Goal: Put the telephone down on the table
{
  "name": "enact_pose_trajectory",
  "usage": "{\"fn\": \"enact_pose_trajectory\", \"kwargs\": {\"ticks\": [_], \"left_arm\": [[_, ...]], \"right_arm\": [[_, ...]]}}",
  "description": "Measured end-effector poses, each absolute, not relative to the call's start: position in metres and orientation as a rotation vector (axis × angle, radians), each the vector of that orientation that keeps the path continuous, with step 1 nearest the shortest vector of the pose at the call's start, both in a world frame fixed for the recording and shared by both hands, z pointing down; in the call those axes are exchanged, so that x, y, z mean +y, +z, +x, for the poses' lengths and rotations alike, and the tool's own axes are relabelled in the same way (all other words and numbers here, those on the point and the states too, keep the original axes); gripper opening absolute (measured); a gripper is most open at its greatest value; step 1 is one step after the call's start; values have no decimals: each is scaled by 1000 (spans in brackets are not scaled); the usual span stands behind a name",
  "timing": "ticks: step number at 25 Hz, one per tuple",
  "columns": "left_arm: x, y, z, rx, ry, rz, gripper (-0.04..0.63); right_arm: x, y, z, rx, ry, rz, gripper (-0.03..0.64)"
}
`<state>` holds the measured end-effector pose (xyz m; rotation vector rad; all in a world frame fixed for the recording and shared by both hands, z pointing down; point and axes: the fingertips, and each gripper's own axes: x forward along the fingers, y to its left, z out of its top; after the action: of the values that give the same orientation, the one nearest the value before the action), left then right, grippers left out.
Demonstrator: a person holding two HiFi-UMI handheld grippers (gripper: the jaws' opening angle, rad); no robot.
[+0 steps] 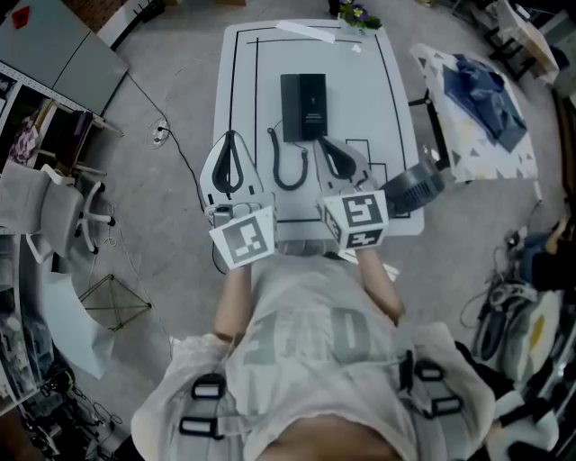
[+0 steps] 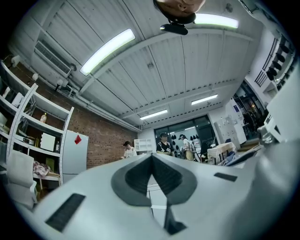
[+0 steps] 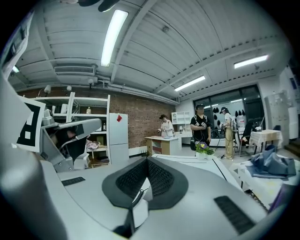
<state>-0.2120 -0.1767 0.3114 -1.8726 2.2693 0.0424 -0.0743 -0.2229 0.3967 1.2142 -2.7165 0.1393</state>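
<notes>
The black telephone base (image 1: 303,106) lies flat in the middle of the white table (image 1: 396,99). Its curved black handset and cord (image 1: 289,168) rest on the tabletop just in front of the base, between my two grippers. My left gripper (image 1: 230,135) (image 2: 151,157) is to the left of the handset, jaws shut with nothing between them. My right gripper (image 1: 322,141) (image 3: 147,161) is to the right of it, also shut and empty. A piece of coiled cord (image 3: 136,198) shows through the slit below the right jaws.
A small pot of flowers (image 1: 358,13) and a white strip (image 1: 306,31) sit at the table's far end. A side table with a blue cloth (image 1: 487,91) stands to the right, with a round grey object (image 1: 414,187) by the near right corner. An office chair (image 1: 54,212) and floor cables (image 1: 162,133) are on the left.
</notes>
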Motion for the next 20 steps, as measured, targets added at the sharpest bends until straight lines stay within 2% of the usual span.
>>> {"fn": "enact_pose_trajectory", "kwargs": {"ticks": [6,11,20], "left_arm": [[-186,335,-205,2307,10,-1951,6],[-196,379,-198,2321,-140,-2032,6],[-201,388,-192,2317,-184,-2060,6]], "right_arm": [[-224,400,-65,-2703,157,1242,8],[-226,405,-63,-2690,163,1242,8],[-228,411,-56,-2670,186,1259,8]]}}
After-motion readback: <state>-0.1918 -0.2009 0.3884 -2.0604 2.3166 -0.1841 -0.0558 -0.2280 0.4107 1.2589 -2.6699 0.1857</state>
